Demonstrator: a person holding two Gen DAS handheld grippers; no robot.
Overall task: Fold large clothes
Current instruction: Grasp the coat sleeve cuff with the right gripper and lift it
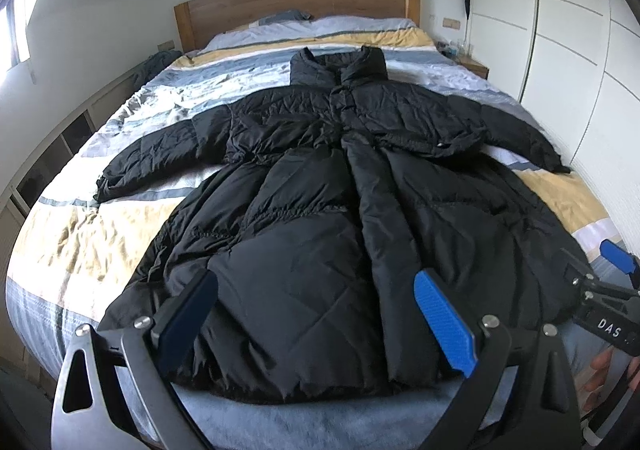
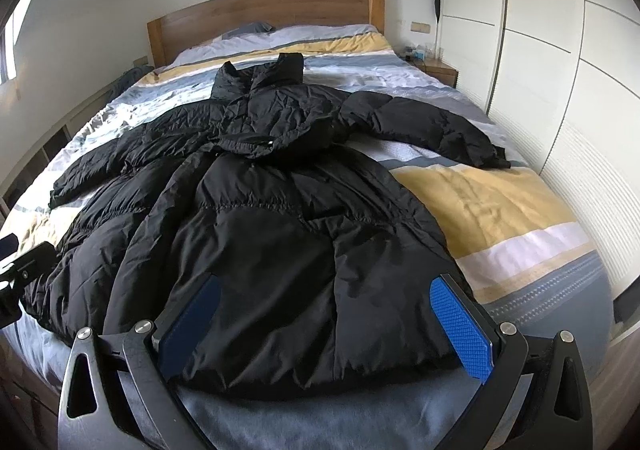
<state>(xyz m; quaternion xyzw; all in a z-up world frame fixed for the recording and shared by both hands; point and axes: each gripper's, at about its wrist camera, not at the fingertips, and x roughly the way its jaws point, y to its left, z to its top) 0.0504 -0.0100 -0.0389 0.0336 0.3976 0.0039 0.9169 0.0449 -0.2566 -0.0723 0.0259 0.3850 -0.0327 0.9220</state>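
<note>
A long black quilted coat lies face up on the bed, collar toward the headboard, both sleeves spread out, hem nearest me. In the right wrist view the same coat fills the middle. My left gripper hovers open above the hem's middle, blue pads wide apart, nothing between them. My right gripper is open too, over the hem's right part near the coat's right corner. The right gripper also shows at the right edge of the left wrist view, with a hand below it.
The bed has a striped blue, white and yellow cover and a wooden headboard. White wardrobe doors run close along the right side. A bedside table stands at the far right. Low shelving lines the left wall.
</note>
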